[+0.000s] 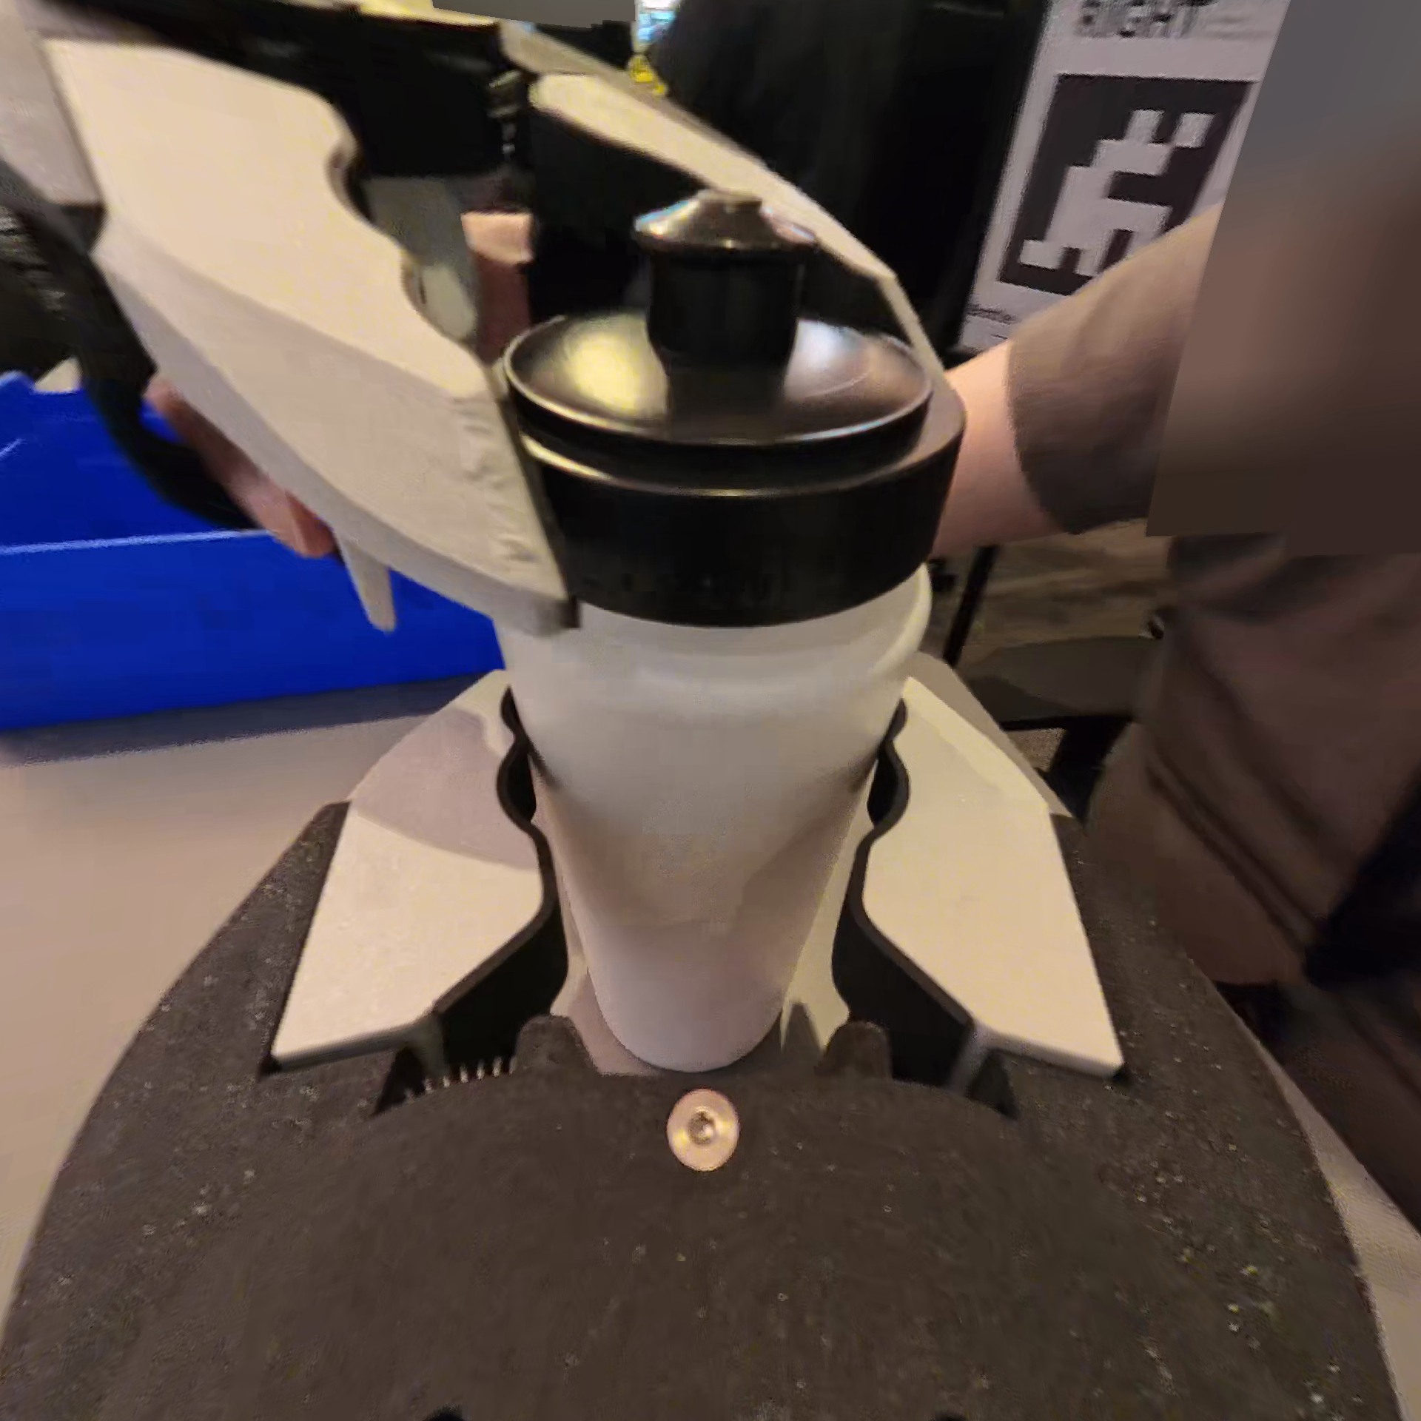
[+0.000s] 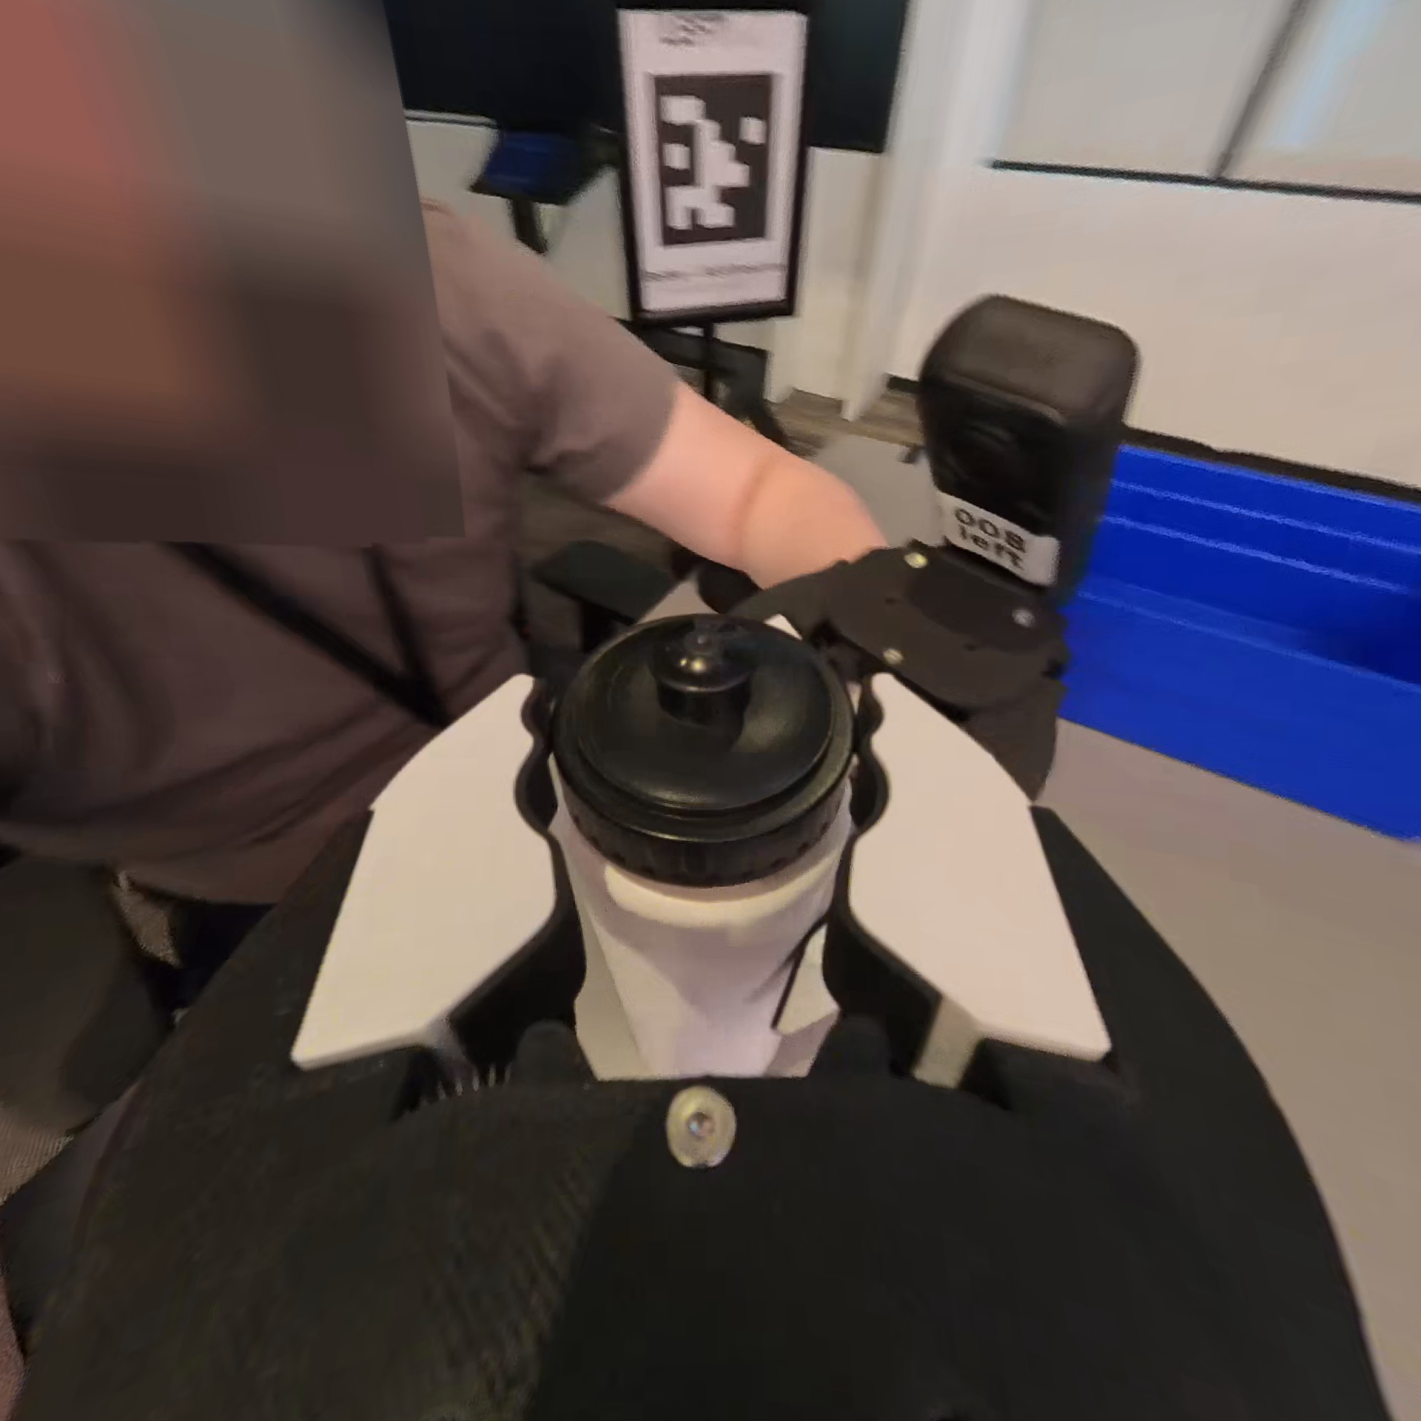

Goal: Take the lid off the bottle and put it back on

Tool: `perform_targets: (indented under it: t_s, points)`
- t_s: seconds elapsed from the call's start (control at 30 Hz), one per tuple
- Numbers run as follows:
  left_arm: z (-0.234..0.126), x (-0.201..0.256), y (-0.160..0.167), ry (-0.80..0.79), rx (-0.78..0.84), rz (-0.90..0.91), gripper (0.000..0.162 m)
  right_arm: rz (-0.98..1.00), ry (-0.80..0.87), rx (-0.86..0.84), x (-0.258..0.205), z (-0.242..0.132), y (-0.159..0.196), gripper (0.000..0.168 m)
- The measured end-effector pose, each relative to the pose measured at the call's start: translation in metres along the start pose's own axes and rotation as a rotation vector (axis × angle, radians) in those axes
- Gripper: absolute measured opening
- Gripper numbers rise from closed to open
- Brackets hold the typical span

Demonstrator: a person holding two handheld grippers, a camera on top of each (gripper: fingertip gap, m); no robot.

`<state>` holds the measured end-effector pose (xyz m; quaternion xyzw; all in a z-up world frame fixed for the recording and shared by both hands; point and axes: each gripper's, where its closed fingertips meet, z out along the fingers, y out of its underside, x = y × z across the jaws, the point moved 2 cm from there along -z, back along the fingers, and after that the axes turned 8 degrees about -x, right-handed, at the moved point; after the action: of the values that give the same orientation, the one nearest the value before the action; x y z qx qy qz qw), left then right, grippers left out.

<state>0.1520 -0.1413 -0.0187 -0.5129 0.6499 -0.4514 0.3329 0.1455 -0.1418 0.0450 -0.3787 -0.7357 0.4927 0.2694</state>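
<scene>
Both grippers on the bottle, lid on.
Left gripper (image 1: 703,769) had its jaws closed on the white bottle (image 1: 707,807) body, bottle upright. Right gripper (image 2: 701,757) had its jaws clamped across the black lid (image 2: 703,757), which sat on the bottle neck with its spout up. Bottle position on the grey tabletop (image 1: 154,884) couldn't be placed against any edge. Blue bin (image 1: 192,607) behind; marker board (image 2: 711,161) farthest back.

A white sticker (image 2: 996,538) with a short printed code sat on a black camera (image 2: 1026,415). 2 boards, the right view's sign board (image 2: 715,165) and the left view's sign board (image 1: 1115,177), each bore a black-and-white square marker with blurred small print.
</scene>
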Motion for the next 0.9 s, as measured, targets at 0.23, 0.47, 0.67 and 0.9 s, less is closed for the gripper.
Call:
perform_targets:
  t_s: [0.23,0.47,0.67,0.9]
  points:
    - [-0.003,-0.017,0.001,-0.121,-0.02,-0.04,0.086,0.008,0.207,0.004,0.024,-0.01,-0.004,0.089]
    - [-0.048,-0.088,0.015,-0.59,0.043,-0.248,0.087,0.147,0.738,0.046,0.087,-0.05,-0.007,0.096]
    - [-0.053,-0.093,0.017,-0.645,0.04,-0.255,0.087,0.249,0.769,-0.066,0.101,-0.035,0.015,0.076]
    - [-0.017,-0.035,0.005,-0.169,0.005,-0.09,0.087,0.076,0.22,-0.02,0.035,-0.018,0.007,0.075]
